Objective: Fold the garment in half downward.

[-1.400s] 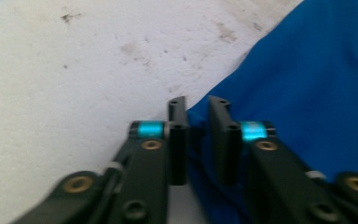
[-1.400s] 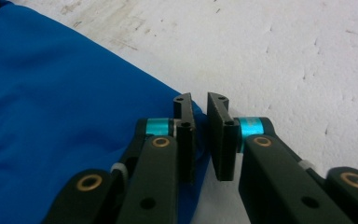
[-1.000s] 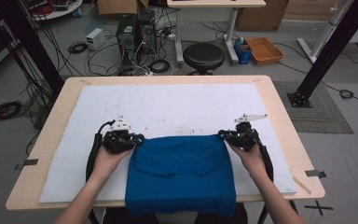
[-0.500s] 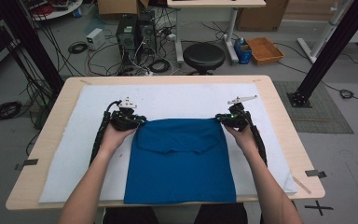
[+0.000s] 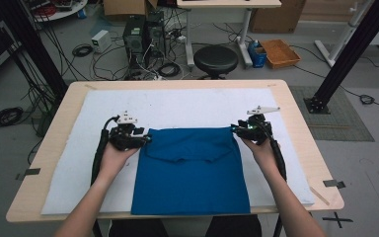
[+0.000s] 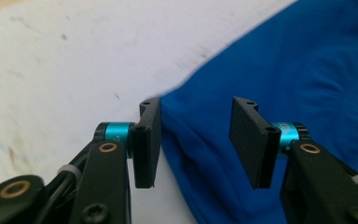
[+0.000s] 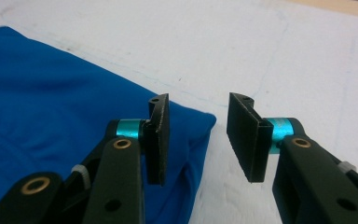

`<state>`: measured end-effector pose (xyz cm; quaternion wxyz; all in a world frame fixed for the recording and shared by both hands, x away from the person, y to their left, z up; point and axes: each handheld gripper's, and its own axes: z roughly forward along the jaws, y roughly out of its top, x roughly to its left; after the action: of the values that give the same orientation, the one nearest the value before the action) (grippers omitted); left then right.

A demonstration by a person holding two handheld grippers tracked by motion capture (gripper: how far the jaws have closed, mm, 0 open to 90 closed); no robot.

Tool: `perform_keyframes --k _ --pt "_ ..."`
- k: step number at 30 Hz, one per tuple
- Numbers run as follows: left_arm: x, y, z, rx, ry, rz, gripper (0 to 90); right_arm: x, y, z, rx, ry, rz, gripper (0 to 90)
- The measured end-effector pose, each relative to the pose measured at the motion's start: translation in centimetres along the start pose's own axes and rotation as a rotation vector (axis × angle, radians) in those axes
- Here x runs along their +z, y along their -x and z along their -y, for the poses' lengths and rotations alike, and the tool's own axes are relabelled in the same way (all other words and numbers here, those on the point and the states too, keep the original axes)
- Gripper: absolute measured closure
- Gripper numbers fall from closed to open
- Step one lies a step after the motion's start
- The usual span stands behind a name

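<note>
blue cloth [image 5: 192,173], folded, flat

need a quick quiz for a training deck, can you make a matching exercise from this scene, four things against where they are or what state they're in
Things:
1. blue cloth
2. left gripper
3. right gripper
4. black stool

Places or states:
A. on the floor beyond the far table edge
B. jaws open at the cloth's far left corner
C. lying folded on the white mat
D. jaws open at the cloth's far right corner

Pairs: 1-C, 2-B, 3-D, 4-A
</note>
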<state>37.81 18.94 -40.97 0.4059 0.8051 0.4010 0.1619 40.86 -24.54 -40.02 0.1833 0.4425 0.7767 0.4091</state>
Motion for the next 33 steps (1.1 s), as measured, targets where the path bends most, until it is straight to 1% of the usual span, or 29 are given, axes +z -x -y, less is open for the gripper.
perform_keyframes --k 1,2,3,4,6,8,10,12,13,14,15,17,18,19,22,25,27,29,30,31,33 --pt "-0.3 0.4 0.5 -0.022 -0.003 0.004 54.2 -0.5 -0.2 0.3 0.012 0.009 0.008 60.6" --pt "-0.4 0.7 1.0 -0.052 -0.01 0.007 54.6 -0.9 -0.4 0.7 0.026 0.013 0.008 61.8" --pt "-0.4 1.0 1.4 -0.08 -0.019 -0.003 55.6 -1.2 -0.6 1.2 0.032 0.017 0.01 62.9" --pt "-0.3 1.2 1.8 -0.093 -0.036 -0.016 56.4 -1.5 -0.9 1.7 0.046 0.023 0.017 63.6" --pt "0.1 1.7 2.4 -0.117 -0.057 -0.042 57.5 -1.8 -1.4 2.6 0.061 0.018 0.015 64.8" --pt "0.4 1.8 2.8 -0.13 -0.071 -0.047 58.5 -2.0 -1.8 3.4 0.078 0.012 0.009 65.0" --pt "0.7 2.0 2.9 -0.128 -0.091 -0.056 61.4 -2.0 -2.0 3.9 0.092 0.0 -0.002 65.9" --pt "0.9 2.1 2.8 -0.138 -0.093 -0.057 64.1 -1.9 -2.1 4.4 0.113 -0.007 -0.011 67.7" --pt "1.0 2.2 2.7 -0.129 -0.101 -0.059 66.9 -1.9 -2.1 4.6 0.126 -0.017 -0.018 68.0" --pt "1.1 2.4 2.7 -0.131 -0.103 -0.068 67.6 -1.7 -2.1 4.7 0.133 -0.023 -0.02 68.2" --pt "1.2 2.4 2.7 -0.13 -0.106 -0.066 69.1 -1.6 -2.1 4.9 0.14 -0.032 -0.021 69.1" --pt "1.5 2.5 2.6 -0.123 -0.117 -0.069 71.5 -1.3 -2.1 5.0 0.144 -0.052 -0.023 70.3" --pt "1.6 2.5 2.6 -0.118 -0.119 -0.07 74.1 -0.9 -2.2 5.2 0.149 -0.064 -0.033 70.7" --pt "1.6 2.6 2.6 -0.109 -0.12 -0.076 74.1 -0.9 -2.2 5.2 0.149 -0.064 -0.033 70.7" --pt "1.7 2.6 2.6 -0.126 -0.113 -0.086 76.4 -0.4 -2.6 5.2 0.135 -0.083 -0.026 70.7" --pt "1.7 2.6 2.6 -0.122 -0.112 -0.089 77.2 0.4 -3.0 5.1 0.099 -0.108 -0.003 70.7" --pt "1.7 2.7 2.6 -0.115 -0.109 -0.084 81.6 0.9 -3.1 5.1 0.087 -0.133 0.007 76.2" --pt "1.6 2.7 2.5 -0.102 -0.104 -0.087 84.3 1.1 -3.3 4.9 0.067 -0.126 0.013 84.2" --pt "1.5 2.8 2.5 -0.1 -0.102 -0.084 84.9 0.9 -3.4 4.9 0.057 -0.119 0.014 86.3" --pt "1.4 2.8 2.5 -0.092 -0.101 -0.084 85.6 0.7 -3.6 4.8 0.047 -0.11 0.011 86.7" --pt "1.1 2.8 2.4 -0.091 -0.086 -0.078 86.0 0.3 -3.8 4.5 0.03 -0.096 0.009 87.0"
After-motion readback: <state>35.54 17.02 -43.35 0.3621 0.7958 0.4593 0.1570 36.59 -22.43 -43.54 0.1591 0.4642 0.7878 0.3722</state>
